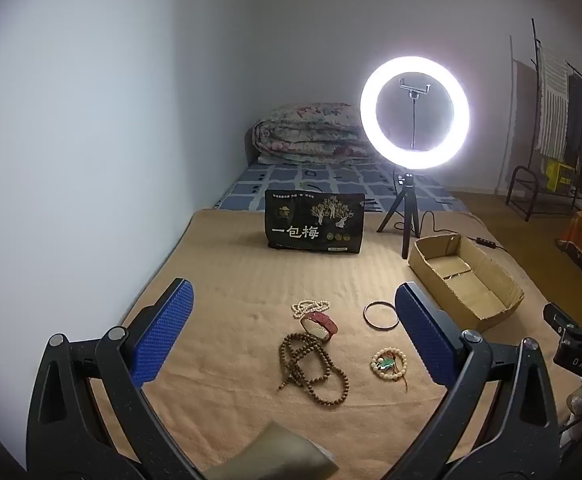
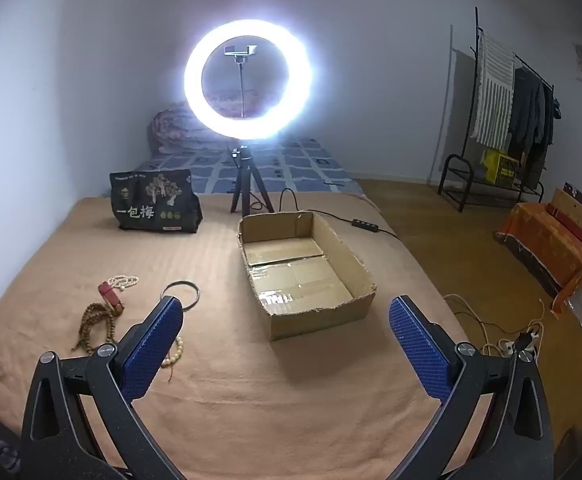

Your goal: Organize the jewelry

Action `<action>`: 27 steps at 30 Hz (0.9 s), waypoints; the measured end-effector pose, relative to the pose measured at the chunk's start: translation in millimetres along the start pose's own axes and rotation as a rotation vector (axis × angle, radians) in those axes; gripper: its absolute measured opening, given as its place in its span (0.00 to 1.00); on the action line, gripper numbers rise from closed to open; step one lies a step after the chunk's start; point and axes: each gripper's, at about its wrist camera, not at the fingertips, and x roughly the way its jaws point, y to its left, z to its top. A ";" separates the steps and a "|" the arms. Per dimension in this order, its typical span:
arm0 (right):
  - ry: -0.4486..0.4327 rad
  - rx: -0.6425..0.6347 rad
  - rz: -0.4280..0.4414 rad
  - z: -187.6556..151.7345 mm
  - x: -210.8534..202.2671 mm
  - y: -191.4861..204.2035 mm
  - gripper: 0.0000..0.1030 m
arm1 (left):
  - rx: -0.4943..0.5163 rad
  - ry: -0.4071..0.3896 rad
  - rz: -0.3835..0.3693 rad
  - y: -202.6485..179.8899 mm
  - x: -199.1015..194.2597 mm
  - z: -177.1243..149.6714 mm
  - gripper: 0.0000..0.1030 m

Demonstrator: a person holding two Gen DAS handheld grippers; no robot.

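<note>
Both tongs are hovering spread wide and empty above the tan blanket [image 1: 219, 280] on the bed; nothing is being pinched yet.

Left tongs [image 1: 293, 334]: the jewelry is lying loose between and just ahead of the blue pads. The brown bead necklace [image 1: 311, 364] is sitting nearest, the red bracelet [image 1: 319, 325] is touching its far end, and the white bead strand [image 1: 310, 307] is lying just beyond that. The thin dark bangle [image 1: 379, 315] is resting just beside the right pad, and the pale bead bracelet [image 1: 389, 362] is lying near that same pad, closer in.

Right tongs [image 2: 285, 330]: the cardboard box [image 2: 355, 264] is sitting open and bare directly ahead, between the pads. The jewelry is lying off beyond the left pad.

Judgement: the step in hand is a first pick, box still unfilled. The bangle lies flat, so approaching steeply and closing across its rim should serve better than scooping. Taking the separate pieces first should avoid dragging the tangled necklace, which likely needs gripping at a bunched section.

Pose: both tongs are pointing forward and tilting downward toward the bed, the right ones showing at the far right edge of the left view.
</note>
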 end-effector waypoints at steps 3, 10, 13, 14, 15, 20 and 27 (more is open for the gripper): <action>0.005 -0.009 0.006 -0.1 0.0 0.7 1.00 | 0.001 0.006 -0.006 1.0 -2.1 -0.7 0.99; 0.005 -0.011 -0.017 1.7 -0.8 2.0 1.00 | 0.011 0.012 0.012 0.9 3.5 2.9 0.99; 0.012 0.000 -0.015 0.9 2.5 -0.3 1.00 | 0.011 0.007 0.016 -0.3 3.9 4.1 0.99; 0.013 0.004 -0.014 0.7 2.9 -1.0 1.00 | 0.007 0.006 0.016 0.1 4.4 4.8 0.99; 0.012 0.006 -0.013 0.7 2.6 -0.9 1.00 | 0.004 0.005 0.015 0.9 5.0 5.5 0.99; 0.010 0.008 -0.010 1.4 2.3 -1.6 1.00 | 0.011 -0.004 0.016 2.6 1.4 6.9 0.99; 0.011 0.009 -0.009 1.3 2.5 -0.6 1.00 | 0.010 -0.009 0.017 4.2 1.3 6.6 0.99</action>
